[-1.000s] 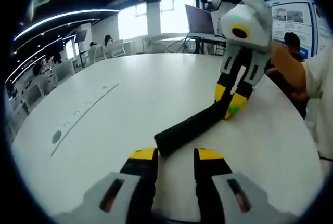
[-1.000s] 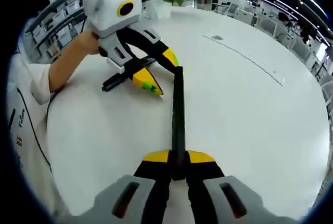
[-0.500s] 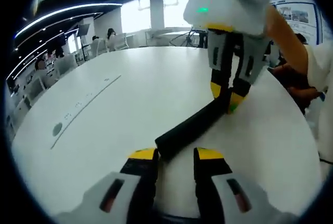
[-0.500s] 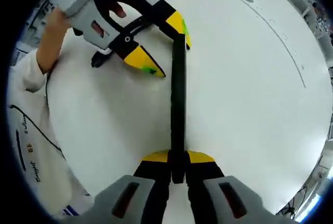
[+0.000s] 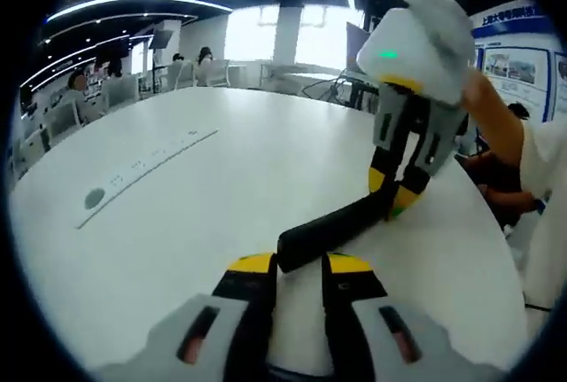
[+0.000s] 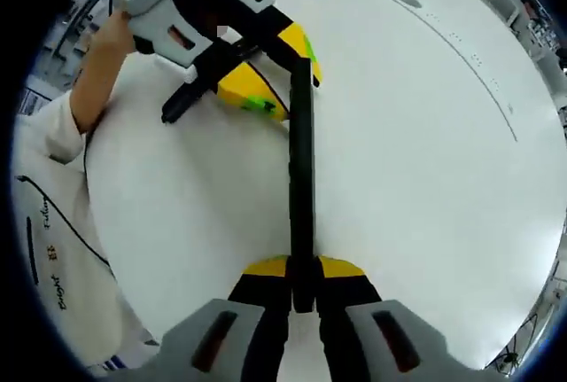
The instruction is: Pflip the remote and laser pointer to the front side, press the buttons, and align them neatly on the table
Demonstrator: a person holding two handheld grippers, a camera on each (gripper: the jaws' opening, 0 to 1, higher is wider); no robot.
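Looking down the left gripper view first: the left gripper [image 5: 295, 268] has its yellow-tipped jaws spread apart at the bottom, and the near end of the black remote [image 5: 332, 226] sits right at the gap between them. I can't tell whether either tip is actually touching it. The remote lies across the white table [image 5: 177, 214], running up and to the right, where the right gripper [image 5: 397, 198] comes in from above with its jaws pressed together on the far end. A hand [image 5: 483, 112] holds that gripper's grey body. Further back on the table there's a grey round inlay [image 5: 94, 198] with a thin line of markings next to it, and chairs and bright windows behind.

Over in the right gripper view: the right gripper [image 6: 301, 271] is pinching the remote [image 6: 301, 160] edge-on, so it looks like a thin black bar running straight up from the jaws. Its far end reaches the left gripper [image 6: 282, 67], whose yellow tips sit either side of it. Beside that gripper, a slim black stick, likely the laser pointer [image 6: 190, 98], lies on the table [image 6: 425, 178]; part of it is hidden by the gripper. A person's arm and white sleeve [image 6: 53, 196] fill the left side.
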